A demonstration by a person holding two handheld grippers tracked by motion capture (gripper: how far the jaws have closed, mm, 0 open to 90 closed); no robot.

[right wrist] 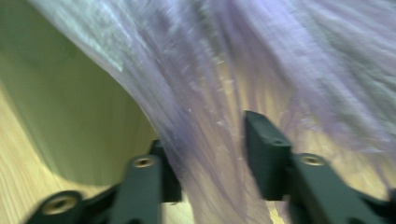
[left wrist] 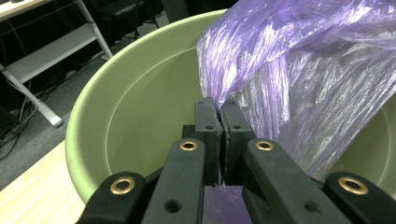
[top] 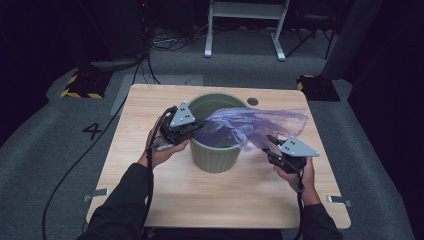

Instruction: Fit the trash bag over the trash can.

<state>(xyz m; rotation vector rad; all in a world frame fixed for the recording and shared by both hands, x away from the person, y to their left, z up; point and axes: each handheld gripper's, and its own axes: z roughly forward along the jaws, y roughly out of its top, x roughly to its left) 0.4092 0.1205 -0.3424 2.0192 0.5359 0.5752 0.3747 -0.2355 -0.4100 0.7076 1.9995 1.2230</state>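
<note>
A green ribbed bucket (top: 215, 155) stands in the middle of the wooden table (top: 150, 200). A thin purple plastic bag (top: 260, 122) is stretched across its mouth and out to the right. My left gripper (top: 192, 126) is at the bucket's left rim, shut on an edge of the purple bag (left wrist: 299, 84) just over the bucket's inside (left wrist: 140, 107). My right gripper (top: 267, 146) is just right of the bucket, its jaws apart with a fold of the bag (right wrist: 210, 121) hanging between them, beside the bucket's outer wall (right wrist: 70, 121).
A round cable hole (top: 252, 101) is in the table behind the bucket. White desk legs (top: 245, 30) and cables lie on the grey floor beyond. Yellow-black striped blocks (top: 80, 85) sit at the table's far corners.
</note>
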